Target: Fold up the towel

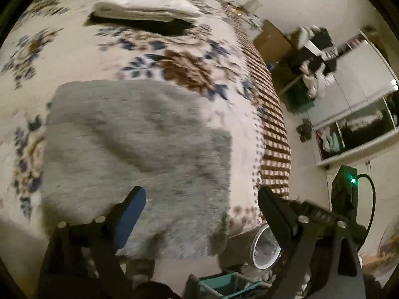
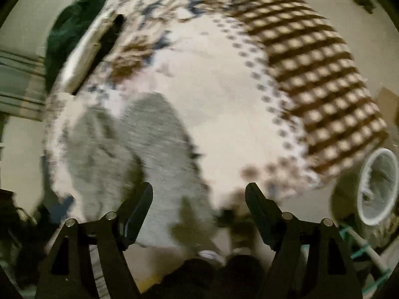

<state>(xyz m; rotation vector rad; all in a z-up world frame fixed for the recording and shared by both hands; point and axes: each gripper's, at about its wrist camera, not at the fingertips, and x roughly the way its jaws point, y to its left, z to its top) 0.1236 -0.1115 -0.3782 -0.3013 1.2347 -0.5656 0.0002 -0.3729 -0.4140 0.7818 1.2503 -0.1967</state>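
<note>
A grey fluffy towel (image 1: 134,154) lies spread on a floral blanket (image 1: 74,52) that covers the bed, its near edge hanging over the bed's side. My left gripper (image 1: 202,199) hovers above the towel's near right part with its jaws wide apart and nothing between them. In the right wrist view the same towel (image 2: 149,149) lies rumpled at the lower left of the bed. My right gripper (image 2: 199,194) is open above the towel's near right edge, holding nothing. Both views are blurred by motion.
A folded white stack (image 1: 142,7) on a dark cloth sits at the far side of the bed. A checked brown bed cover (image 1: 271,129) hangs on the right. A white-rimmed basket (image 2: 376,186) stands on the floor beside the bed, near a teal rack (image 1: 222,286). Cupboards (image 1: 361,104) line the wall.
</note>
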